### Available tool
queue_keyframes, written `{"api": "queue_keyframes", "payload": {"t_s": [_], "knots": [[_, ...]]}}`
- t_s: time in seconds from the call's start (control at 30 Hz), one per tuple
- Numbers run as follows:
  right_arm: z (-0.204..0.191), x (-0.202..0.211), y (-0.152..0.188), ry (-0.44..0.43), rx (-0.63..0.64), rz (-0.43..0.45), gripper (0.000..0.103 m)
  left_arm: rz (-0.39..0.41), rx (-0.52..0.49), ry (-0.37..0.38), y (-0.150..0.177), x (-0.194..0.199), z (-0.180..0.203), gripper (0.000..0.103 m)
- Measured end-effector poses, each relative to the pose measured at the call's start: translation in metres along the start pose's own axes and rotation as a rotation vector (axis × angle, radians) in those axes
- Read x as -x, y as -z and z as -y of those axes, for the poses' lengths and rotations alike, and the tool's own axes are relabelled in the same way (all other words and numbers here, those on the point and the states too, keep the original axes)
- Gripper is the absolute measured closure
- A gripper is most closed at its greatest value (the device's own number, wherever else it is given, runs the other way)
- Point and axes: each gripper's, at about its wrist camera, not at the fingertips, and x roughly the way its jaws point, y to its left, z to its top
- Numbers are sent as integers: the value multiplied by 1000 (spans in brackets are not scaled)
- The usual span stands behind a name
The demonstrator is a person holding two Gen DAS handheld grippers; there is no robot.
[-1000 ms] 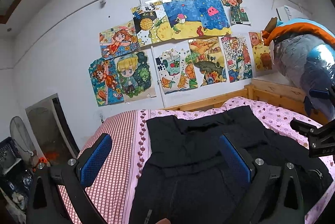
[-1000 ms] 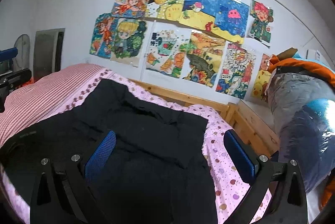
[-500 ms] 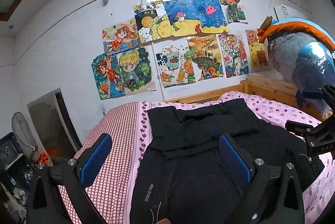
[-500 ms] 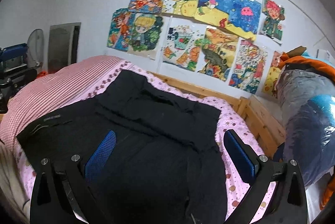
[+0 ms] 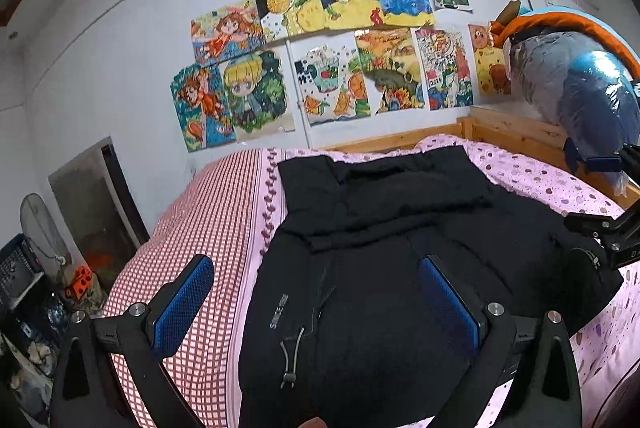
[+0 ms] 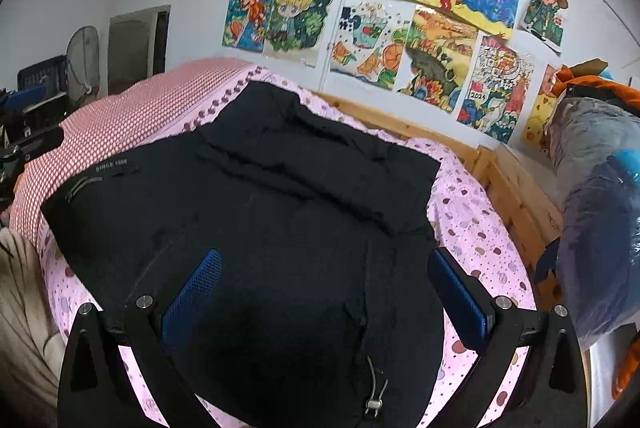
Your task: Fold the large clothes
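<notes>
Jacket [image 5: 400, 248] lies flat on the bed [image 5: 208, 228]; my left gripper [image 5: 316, 302] and right gripper [image 6: 324, 292] hover spread wide above it.

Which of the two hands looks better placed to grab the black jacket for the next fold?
Probably the right gripper: it hangs open with both fingers over the black jacket near its cord toggle. The left gripper, open too, straddles the jacket's edge, one finger over the checked sheet.
</notes>
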Motion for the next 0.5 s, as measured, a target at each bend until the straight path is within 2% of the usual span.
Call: {"api": "queue_keyframes", "payload": {"t_s": [0.2, 0.4, 0.5], "knots": [[-13, 0, 6, -25, 45, -12, 2, -30, -6, -5, 12, -6, -5, 0], [-31, -4, 12, 1, 133, -63, 2, -36, -12, -5, 18, -7, -6, 0], [-37, -1, 13, 0, 159, -58, 2, -45, -21, 16, 23, -9, -5, 0]]}}
